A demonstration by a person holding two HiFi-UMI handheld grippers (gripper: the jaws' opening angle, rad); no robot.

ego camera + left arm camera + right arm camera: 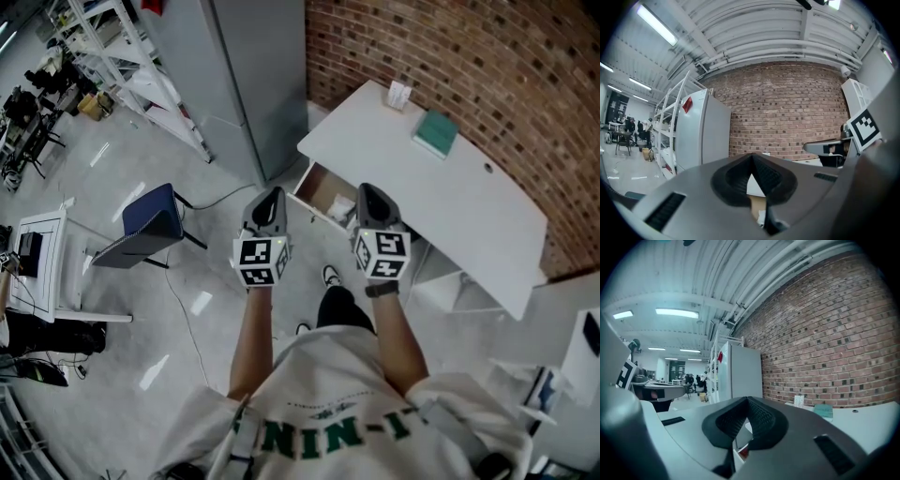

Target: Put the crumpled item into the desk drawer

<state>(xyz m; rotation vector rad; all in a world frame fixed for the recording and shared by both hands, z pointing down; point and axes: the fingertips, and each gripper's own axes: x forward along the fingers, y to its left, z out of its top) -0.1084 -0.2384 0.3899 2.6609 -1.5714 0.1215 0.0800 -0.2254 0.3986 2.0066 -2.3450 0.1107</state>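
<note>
The white desk (469, 202) stands against the brick wall, and its drawer (319, 190) is pulled open toward me. A pale crumpled item (343, 208) lies inside the drawer near its right side. My left gripper (268, 212) hovers just left of the drawer front, and my right gripper (373, 204) is held over the drawer's right end, partly covering it. In the left gripper view the left gripper (751, 161) has its jaws shut with nothing between them. The right gripper (747, 404) looks the same in its own view: tips together and empty.
A green book (436, 133) and a small white card holder (398, 94) sit on the desktop. A tall grey cabinet (253, 75) stands left of the desk. A blue chair (150, 220) and white shelving (122, 56) are further left on the grey floor.
</note>
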